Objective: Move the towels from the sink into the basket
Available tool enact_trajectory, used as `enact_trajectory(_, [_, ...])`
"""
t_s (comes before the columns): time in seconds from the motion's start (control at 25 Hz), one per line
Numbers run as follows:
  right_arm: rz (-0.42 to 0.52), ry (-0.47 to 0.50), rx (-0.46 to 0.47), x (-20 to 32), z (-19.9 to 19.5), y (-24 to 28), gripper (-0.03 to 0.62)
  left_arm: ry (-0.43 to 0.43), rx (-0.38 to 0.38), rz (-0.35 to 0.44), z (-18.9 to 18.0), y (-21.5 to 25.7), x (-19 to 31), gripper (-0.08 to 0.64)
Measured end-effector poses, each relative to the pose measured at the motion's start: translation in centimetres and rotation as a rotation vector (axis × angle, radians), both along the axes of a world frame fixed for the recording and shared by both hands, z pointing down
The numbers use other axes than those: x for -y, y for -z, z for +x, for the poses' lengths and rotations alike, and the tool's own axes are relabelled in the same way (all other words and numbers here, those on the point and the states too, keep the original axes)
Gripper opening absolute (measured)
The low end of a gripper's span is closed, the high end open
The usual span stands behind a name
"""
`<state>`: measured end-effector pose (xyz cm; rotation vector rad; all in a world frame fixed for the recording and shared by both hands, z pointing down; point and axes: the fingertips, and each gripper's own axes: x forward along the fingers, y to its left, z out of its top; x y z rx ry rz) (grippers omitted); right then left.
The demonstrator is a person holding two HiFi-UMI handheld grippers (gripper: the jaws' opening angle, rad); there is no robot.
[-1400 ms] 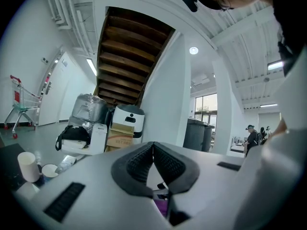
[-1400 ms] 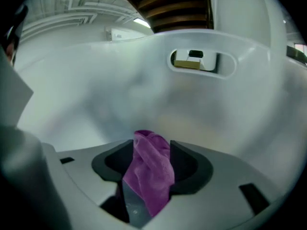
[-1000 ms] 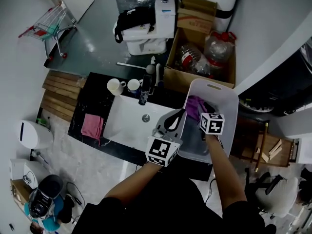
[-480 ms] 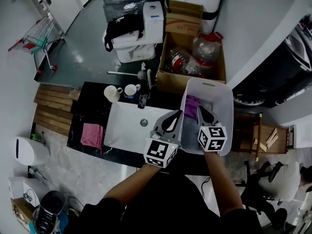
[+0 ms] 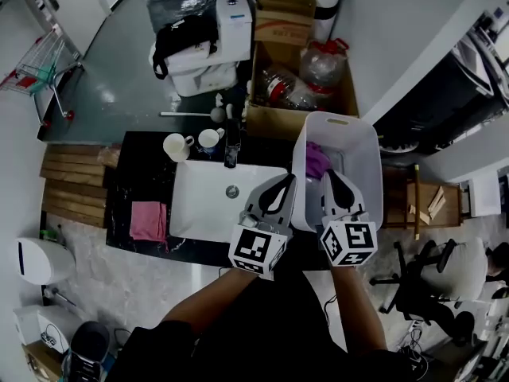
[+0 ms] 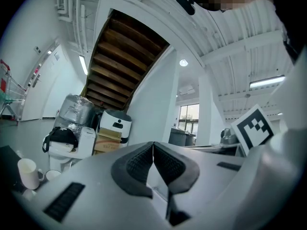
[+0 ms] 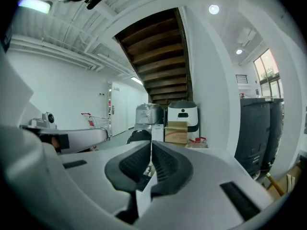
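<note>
The left gripper (image 5: 284, 184) is clenched with nothing between its jaws, and its tips hang over the right edge of the white sink (image 5: 203, 209). Just to its right, the right gripper (image 5: 328, 175) is also clenched and empty, above the near part of the white basket (image 5: 337, 122). A purple towel (image 5: 316, 161) lies inside the basket, just beyond the right gripper. A pink towel (image 5: 149, 220) lies on the dark counter (image 5: 135, 177) left of the sink, well apart from both grippers
</note>
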<state>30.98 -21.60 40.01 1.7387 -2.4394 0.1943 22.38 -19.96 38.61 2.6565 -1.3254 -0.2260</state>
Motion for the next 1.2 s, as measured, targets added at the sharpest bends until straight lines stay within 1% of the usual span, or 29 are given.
enact_trajectory(0.12, [0.031, -0.004, -0.009, -1.3, -1.5, 0.6, 0.021, -0.008, 0.034, 0.037, -0.8, 0.3, -0.7, 0.014])
enact_trajectory(0.24, [0.045, 0.02, -0.007, -3.0, -2.8, 0.7, 0.021, -0.009, 0.066, 0.074, -1.1, 1.0, -2.0, 0.014])
enact_trajectory(0.32, [0.064, 0.047, -0.013, -4.1, -3.3, 1.1, 0.021, -0.001, 0.047, 0.073, -1.1, 1.2, -3.1, 0.014])
enact_trajectory(0.4, [0.088, 0.075, -0.011, -5.4, -3.5, 1.5, 0.023, -0.006, 0.002, 0.054, -0.6, 1.1, -4.4, 0.014])
enact_trajectory(0.48, [0.106, 0.098, -0.011, -6.7, -3.3, 1.9, 0.023, -0.001, -0.007, 0.046, 0.2, 1.0, -5.9, 0.014])
enact_trajectory(0.6, [0.112, 0.124, -0.003, -8.5, -2.7, 2.2, 0.023, 0.043, 0.039, 0.061, 1.1, 0.8, -8.1, 0.014])
enact_trajectory(0.72, [0.117, 0.163, 0.019, -10.4, -1.8, 2.3, 0.023, 0.09, 0.06, 0.073, 1.9, 0.4, -10.5, 0.014])
enact_trajectory(0.8, [0.124, 0.19, 0.018, -11.5, -1.4, 2.1, 0.022, 0.121, 0.082, 0.071, 2.2, -0.1, -11.8, 0.014])
enact_trajectory(0.88, [0.113, 0.214, 0.021, -12.2, -1.7, 1.5, 0.021, 0.157, 0.098, 0.057, 1.7, -0.5, -12.8, 0.014])
enact_trajectory(1.04, [0.097, 0.251, 0.058, -13.6, -3.7, 0.7, 0.021, 0.23, 0.118, 0.041, -0.5, -1.0, -14.2, 0.014])
enact_trajectory(1.2, [0.112, 0.306, 0.046, -15.3, -6.1, 0.9, 0.023, 0.287, 0.112, 0.059, -2.6, -0.3, -15.4, 0.014])
